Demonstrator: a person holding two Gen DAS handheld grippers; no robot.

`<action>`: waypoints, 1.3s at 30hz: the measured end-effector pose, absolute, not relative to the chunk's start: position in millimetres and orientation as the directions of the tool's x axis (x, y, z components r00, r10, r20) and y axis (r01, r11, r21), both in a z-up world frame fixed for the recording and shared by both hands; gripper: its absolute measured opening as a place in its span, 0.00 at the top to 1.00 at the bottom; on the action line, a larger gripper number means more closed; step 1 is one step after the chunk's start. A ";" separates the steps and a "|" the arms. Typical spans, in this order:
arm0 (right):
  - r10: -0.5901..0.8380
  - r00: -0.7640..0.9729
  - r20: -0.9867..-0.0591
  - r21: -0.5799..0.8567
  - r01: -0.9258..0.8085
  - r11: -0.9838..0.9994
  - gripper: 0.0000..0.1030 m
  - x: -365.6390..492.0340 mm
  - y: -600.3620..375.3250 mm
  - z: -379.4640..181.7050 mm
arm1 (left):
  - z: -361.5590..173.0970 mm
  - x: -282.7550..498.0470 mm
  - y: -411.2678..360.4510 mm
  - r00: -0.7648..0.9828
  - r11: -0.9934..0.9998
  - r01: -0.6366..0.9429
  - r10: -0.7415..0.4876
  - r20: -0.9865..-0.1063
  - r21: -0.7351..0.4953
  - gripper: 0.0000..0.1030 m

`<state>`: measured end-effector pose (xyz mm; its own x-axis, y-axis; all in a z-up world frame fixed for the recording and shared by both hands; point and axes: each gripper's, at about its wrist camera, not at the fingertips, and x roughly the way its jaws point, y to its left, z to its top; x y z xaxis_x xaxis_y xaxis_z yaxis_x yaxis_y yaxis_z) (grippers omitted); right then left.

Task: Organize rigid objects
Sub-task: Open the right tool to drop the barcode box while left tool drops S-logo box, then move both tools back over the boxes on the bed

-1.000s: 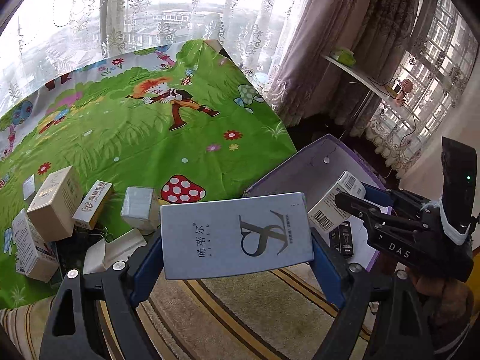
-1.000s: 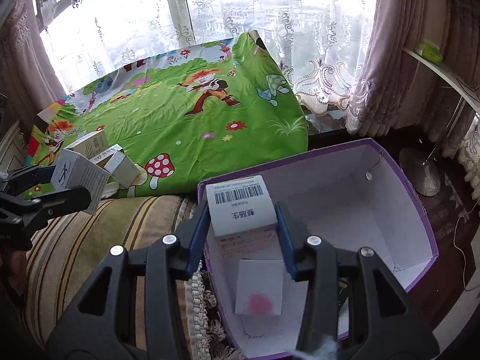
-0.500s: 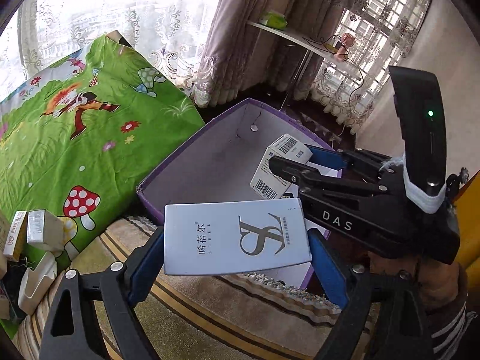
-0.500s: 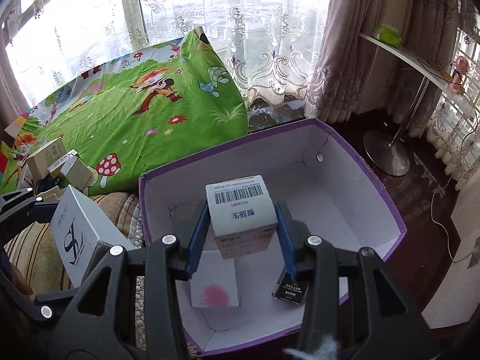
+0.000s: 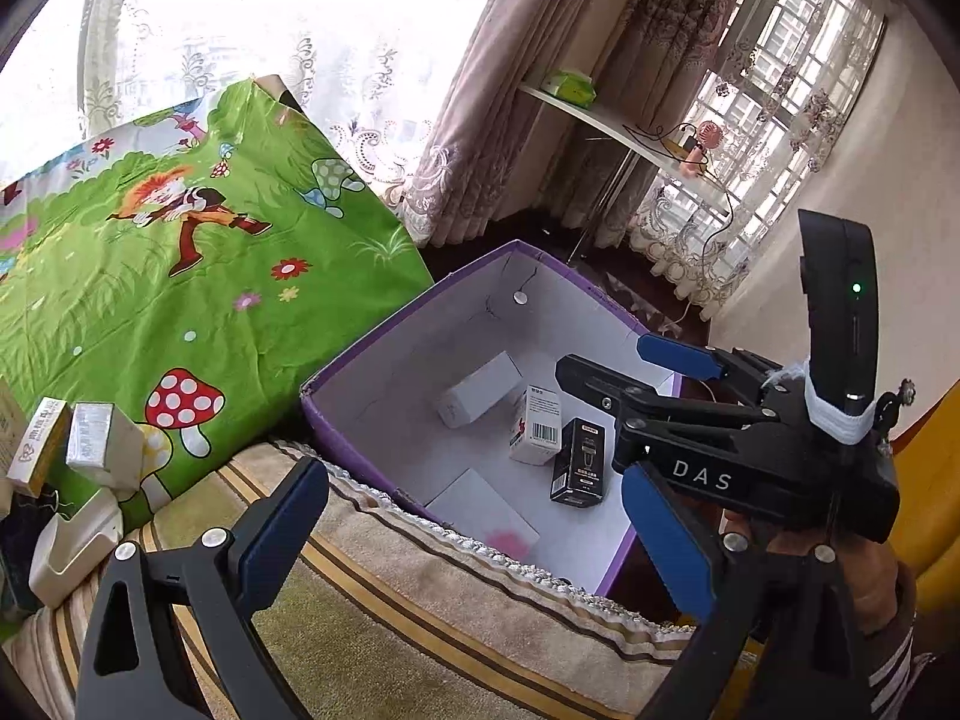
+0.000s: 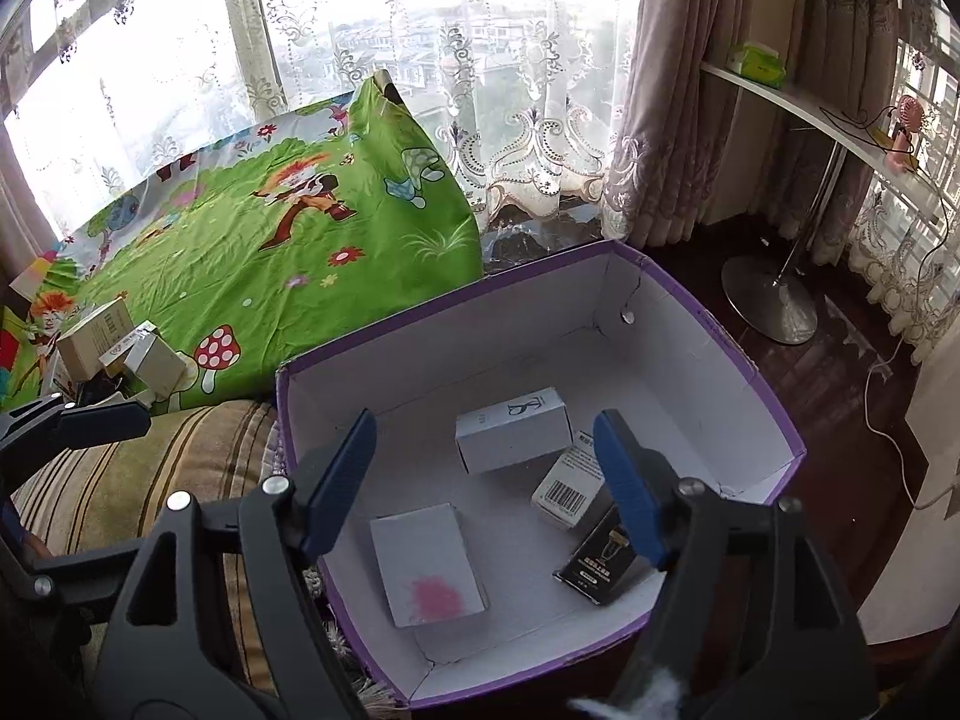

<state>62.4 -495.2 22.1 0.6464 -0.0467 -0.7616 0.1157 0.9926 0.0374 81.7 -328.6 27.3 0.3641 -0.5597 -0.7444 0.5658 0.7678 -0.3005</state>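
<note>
Boxes on the far left first: a little cluster of small cartons (image 5: 78, 450) sits on the green cartoon mat (image 5: 180, 276), with a white open tray-like thing (image 5: 72, 546) just beside them at the edge of the striped cushion (image 5: 384, 630).

Moving right, the left gripper (image 5: 474, 534) hangs over that cushion with its jaws spread wide and nothing between the blue pads (image 5: 282, 522).

Next comes the purple storage box (image 6: 690, 306), open on top, white inside, pushed up against the cushion. Inside it, going left to right in the right wrist view:
- a flat white card with a pink blotch (image 6: 429, 564) lying on the bottom near the front-left corner
- a pale grey-blue box with a curly logo (image 6: 513, 438) lying on its side toward the middle
- a white box with a barcode (image 6: 567, 489) just beside it, tilted
- a black box with gold print (image 6: 594, 564) near the front-right, partly hidden behind a gripper finger

The right gripper (image 6: 486, 480) hovers right above the box opening, jaws wide apart too, gripping nothing. From the left wrist camera you can see it (image 5: 660, 414) from the side, reaching over the box's right rim.

Furthest right there's a white shelf (image 6: 828, 120) by the curtains with a green packet (image 6: 756, 63) on it, and a round metal stand base (image 6: 771, 300) on the dark floor.
</note>
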 end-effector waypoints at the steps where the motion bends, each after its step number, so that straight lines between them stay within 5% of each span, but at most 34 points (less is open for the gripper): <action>1: -0.040 0.646 -0.762 0.043 0.112 0.993 0.22 63.0 -493.7 22.1 | 27.9 82.0 -326.1 0.370 0.770 0.562 -0.560 -0.741 -0.301 0.03; 22: 0.074 0.640 -0.765 0.074 -0.027 0.997 0.16 62.8 -437.2 31.1 | 47.0 76.1 -244.5 0.494 0.835 0.444 -0.531 -0.689 -0.325 0.04; 39: 0.119 0.620 -0.776 0.041 -0.139 0.989 0.16 61.6 -383.8 28.1 | 34.4 72.4 -118.6 0.590 0.907 0.138 -0.399 -0.702 -0.398 0.04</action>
<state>61.6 -383.8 28.1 0.6197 0.1194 -0.7757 -0.1392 0.9894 0.0411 72.4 -118.6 34.4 0.5897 -0.3986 -0.7024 0.1383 0.9067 -0.3984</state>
